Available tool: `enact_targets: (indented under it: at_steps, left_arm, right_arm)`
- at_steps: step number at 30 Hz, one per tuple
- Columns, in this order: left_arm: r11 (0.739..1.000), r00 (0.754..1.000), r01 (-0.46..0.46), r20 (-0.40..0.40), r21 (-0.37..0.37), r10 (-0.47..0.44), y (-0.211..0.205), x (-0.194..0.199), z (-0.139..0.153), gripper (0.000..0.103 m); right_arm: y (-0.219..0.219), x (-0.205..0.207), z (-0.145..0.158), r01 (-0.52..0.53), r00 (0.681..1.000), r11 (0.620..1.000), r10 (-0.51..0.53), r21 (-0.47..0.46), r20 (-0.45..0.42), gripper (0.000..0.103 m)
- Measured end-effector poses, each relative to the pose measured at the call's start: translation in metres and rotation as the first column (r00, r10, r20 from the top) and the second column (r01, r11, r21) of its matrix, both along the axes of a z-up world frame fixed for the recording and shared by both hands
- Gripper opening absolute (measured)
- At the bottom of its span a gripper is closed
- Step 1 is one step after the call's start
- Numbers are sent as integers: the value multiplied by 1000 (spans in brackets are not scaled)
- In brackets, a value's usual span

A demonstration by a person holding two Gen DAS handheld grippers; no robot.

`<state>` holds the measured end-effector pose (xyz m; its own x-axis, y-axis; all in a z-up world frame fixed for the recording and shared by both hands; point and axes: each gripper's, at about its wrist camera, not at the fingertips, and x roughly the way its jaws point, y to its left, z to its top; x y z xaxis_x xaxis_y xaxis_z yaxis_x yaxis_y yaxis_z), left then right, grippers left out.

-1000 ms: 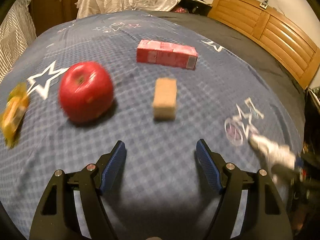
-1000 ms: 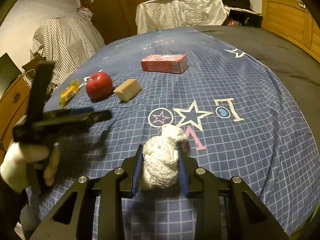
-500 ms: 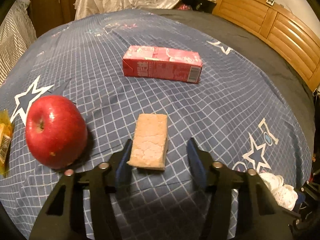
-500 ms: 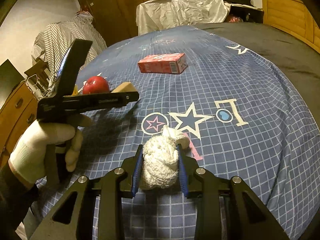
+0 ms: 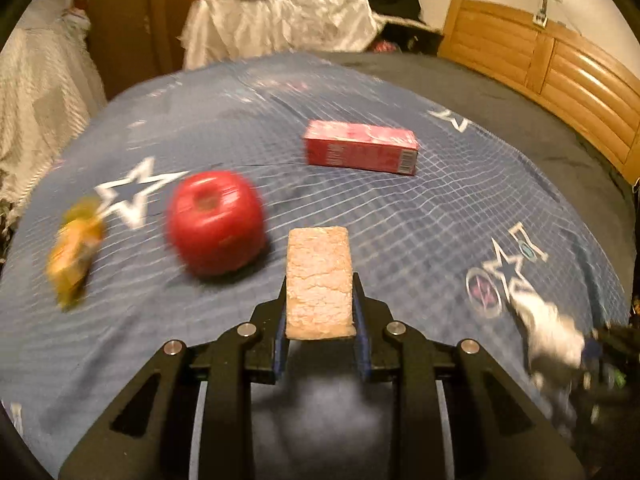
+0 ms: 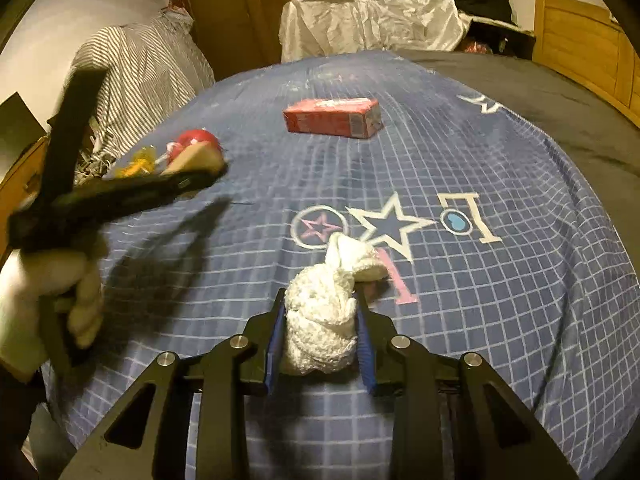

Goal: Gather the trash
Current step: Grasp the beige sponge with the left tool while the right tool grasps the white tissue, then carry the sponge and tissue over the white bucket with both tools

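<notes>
My left gripper (image 5: 319,294) is shut on a tan sponge block (image 5: 319,280) and holds it above the blue bedspread; the block also shows in the right wrist view (image 6: 196,158), at the tip of the left gripper (image 6: 200,172). My right gripper (image 6: 320,312) is shut on a crumpled white tissue wad (image 6: 326,312), also seen in the left wrist view (image 5: 552,336). A red carton (image 5: 360,152) lies farther back on the bed, and a yellow wrapper (image 5: 74,256) lies at the left.
A red apple (image 5: 216,226) sits left of the sponge block. The blue star-patterned bedspread (image 6: 480,280) covers the bed, with a dark blanket (image 6: 540,92) and wooden headboard (image 5: 560,80) at the right. A white-covered pile (image 6: 372,16) stands behind the bed.
My left gripper closed on the sponge block and lifted it off the bedspread. The right gripper stayed shut on the tissue wad, nearly still.
</notes>
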<state>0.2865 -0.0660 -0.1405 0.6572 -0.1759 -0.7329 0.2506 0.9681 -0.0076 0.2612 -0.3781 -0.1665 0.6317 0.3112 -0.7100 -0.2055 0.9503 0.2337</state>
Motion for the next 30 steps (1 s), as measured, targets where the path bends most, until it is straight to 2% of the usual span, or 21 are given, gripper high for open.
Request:
enact_targets:
  at_steps: [7,16,21,24,30]
  left_arm:
    - [990,984,-137,110,-38,141,66,-75,33,25]
    - [983,938,-148,299,-106,174,70,-148,90,25]
    - [981,911,-144,369,-130,183,68,-172,107,25]
    - [980,906,-142,381,-140,186,68,-179,110,25]
    - [979,899,-141,394,-148,189,69,-187,118,25]
  right_arm:
    - [43,-43,55,-47,978,999,45,7,205,31]
    - [67,-90,116,-32,919,999,32,-7,393,32]
    - [72,-112,141,1,884,1000,8,-19,467,32]
    - [77,-126,152,9,868,999,9,-35,497,32]
    - [81,-141,162,10,862,999,14,-45,507,32]
